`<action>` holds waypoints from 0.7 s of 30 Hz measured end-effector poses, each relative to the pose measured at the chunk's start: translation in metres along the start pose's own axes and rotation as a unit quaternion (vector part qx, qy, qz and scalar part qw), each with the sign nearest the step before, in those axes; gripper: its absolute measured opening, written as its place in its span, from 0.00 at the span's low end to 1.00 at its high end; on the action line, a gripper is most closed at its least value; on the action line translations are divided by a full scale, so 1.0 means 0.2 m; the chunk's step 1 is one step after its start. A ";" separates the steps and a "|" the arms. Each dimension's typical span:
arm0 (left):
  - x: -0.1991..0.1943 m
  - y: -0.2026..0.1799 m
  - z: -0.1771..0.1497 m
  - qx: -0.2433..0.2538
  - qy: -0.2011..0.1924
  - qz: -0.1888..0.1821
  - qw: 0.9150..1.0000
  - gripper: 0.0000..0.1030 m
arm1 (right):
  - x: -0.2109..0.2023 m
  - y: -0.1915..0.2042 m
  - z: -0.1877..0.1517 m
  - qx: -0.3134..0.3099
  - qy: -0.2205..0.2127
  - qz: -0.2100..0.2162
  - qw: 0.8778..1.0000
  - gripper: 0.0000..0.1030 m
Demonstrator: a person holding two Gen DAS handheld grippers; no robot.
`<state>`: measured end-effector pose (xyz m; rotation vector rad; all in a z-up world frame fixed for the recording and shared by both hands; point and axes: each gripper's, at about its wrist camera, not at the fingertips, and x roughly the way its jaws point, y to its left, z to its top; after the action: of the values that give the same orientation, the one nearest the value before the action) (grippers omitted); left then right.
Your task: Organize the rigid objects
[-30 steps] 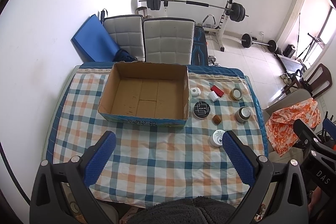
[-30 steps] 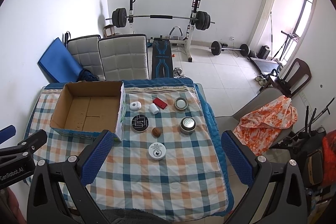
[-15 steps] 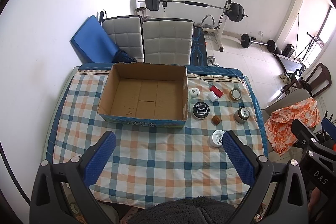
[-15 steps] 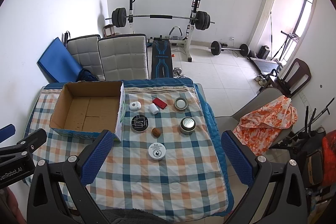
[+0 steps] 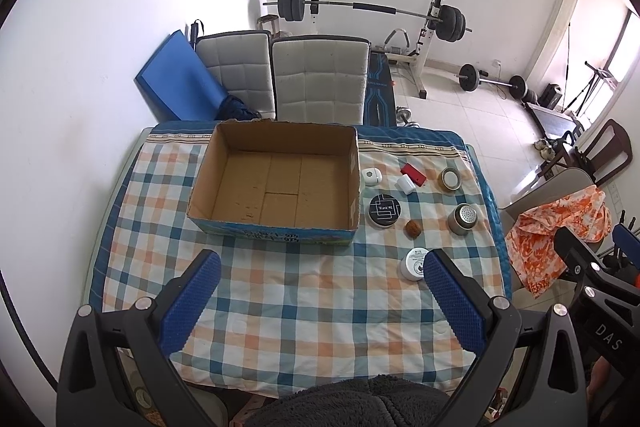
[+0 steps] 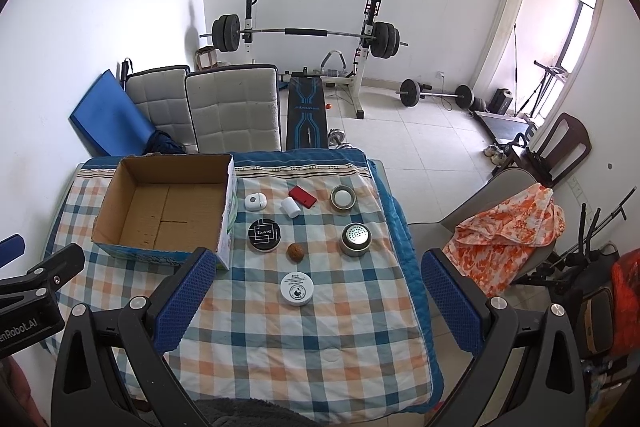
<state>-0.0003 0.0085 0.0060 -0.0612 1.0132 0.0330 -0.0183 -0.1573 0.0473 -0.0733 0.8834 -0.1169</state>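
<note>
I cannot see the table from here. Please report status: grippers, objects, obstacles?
Left gripper open, right gripper open, both empty. Cardboard box empty; seven small objects, nearest the white round tin, beside it on tablecloth. Nothing blocks.

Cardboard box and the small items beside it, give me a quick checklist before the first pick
1. Cardboard box open and nothing inside: ok.
2. Left gripper jaws open, holding nothing: ok.
3. Right gripper jaws open, holding nothing: ok.
4. Nearest item, the white round tin, upright on the tablecloth and apart from the brown ball: ok.
5. Black round tin has room around it, but sits close to the box wall: ok.
6. White cylinder separate from the red block: cannot tell, they look touching.
</note>
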 end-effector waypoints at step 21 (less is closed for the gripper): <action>0.10 -0.03 -0.02 0.006 0.017 -0.004 1.000 1.00 | 0.12 -0.04 -0.01 0.013 0.028 0.002 1.000 1.00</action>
<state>0.0066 0.0017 -0.0128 -0.0550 1.0469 0.0189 -0.0050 -0.1680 0.0281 -0.0450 0.9378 -0.1266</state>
